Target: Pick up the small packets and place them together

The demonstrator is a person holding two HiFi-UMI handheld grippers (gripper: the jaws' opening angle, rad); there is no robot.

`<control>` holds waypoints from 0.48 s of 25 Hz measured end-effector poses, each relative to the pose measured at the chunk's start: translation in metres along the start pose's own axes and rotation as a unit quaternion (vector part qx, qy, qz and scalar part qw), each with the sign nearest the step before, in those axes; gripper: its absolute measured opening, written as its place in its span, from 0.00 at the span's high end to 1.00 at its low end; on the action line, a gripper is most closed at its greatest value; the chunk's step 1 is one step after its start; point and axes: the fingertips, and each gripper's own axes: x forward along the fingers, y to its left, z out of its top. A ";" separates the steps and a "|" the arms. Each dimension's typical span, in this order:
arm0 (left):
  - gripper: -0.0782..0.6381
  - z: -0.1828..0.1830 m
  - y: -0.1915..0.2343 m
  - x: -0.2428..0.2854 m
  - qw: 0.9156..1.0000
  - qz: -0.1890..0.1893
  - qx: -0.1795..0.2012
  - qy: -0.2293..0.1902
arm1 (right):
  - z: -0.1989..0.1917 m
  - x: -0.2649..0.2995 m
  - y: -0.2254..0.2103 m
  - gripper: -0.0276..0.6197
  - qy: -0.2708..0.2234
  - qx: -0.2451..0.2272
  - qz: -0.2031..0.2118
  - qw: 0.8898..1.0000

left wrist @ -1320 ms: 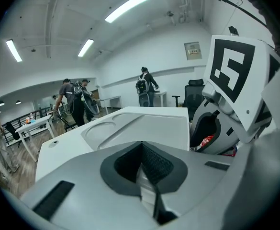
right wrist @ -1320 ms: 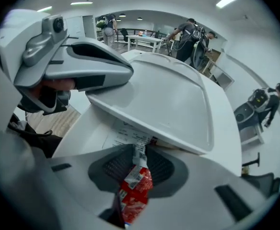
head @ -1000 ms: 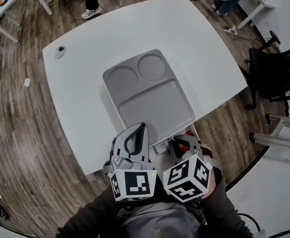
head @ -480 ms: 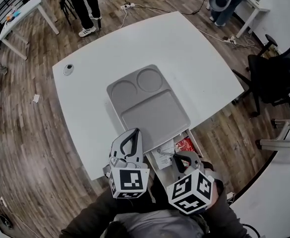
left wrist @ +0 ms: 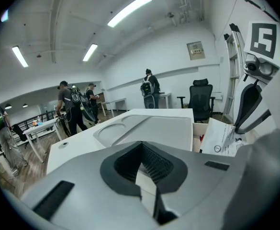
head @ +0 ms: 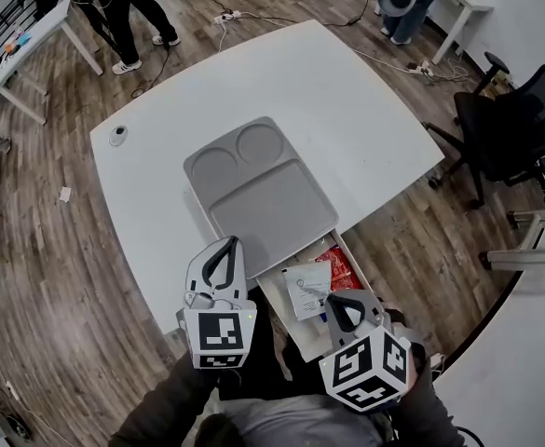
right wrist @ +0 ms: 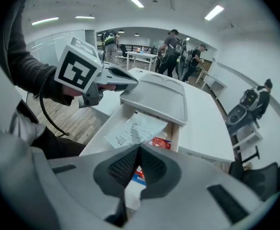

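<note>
ok so my right gripper (head: 333,299) is closed right down over the open drawer (head: 271,302), and as far as I can tell it's got the near edge of the white packet (head: 302,285) pinched. The red packet (head: 335,266) lies in the drawer just beyond, touching it. Left gripper (head: 227,243) is closed too with nothing in it, hanging by the grey tray (head: 253,208) on the table (head: 347,110). My worry: that's a thin edge grip, so the packet could slide out if I swing it fast, or flop and snag on the tray's overhang or the drawer wall, maybe dragging the red one along
</note>
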 end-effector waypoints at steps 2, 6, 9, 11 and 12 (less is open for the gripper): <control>0.89 -0.001 -0.001 -0.003 1.000 0.004 -0.008 0.000 | -0.006 -0.008 -0.001 0.95 -0.006 0.007 -0.003 1.000; 0.89 0.001 0.000 -0.014 0.999 0.019 -0.039 -0.005 | -0.005 -0.027 -0.008 0.95 -0.031 0.009 -0.007 0.999; 0.89 0.007 0.001 -0.025 0.998 0.028 -0.057 -0.015 | 0.013 -0.037 -0.016 0.95 -0.058 -0.003 -0.010 0.998; 0.89 0.011 0.005 -0.034 0.997 0.033 -0.069 -0.024 | 0.033 -0.039 -0.020 0.95 -0.076 -0.014 -0.009 0.997; 0.89 0.012 0.007 -0.038 0.996 0.035 -0.074 -0.027 | 0.043 -0.038 -0.023 0.95 -0.084 -0.020 -0.008 0.996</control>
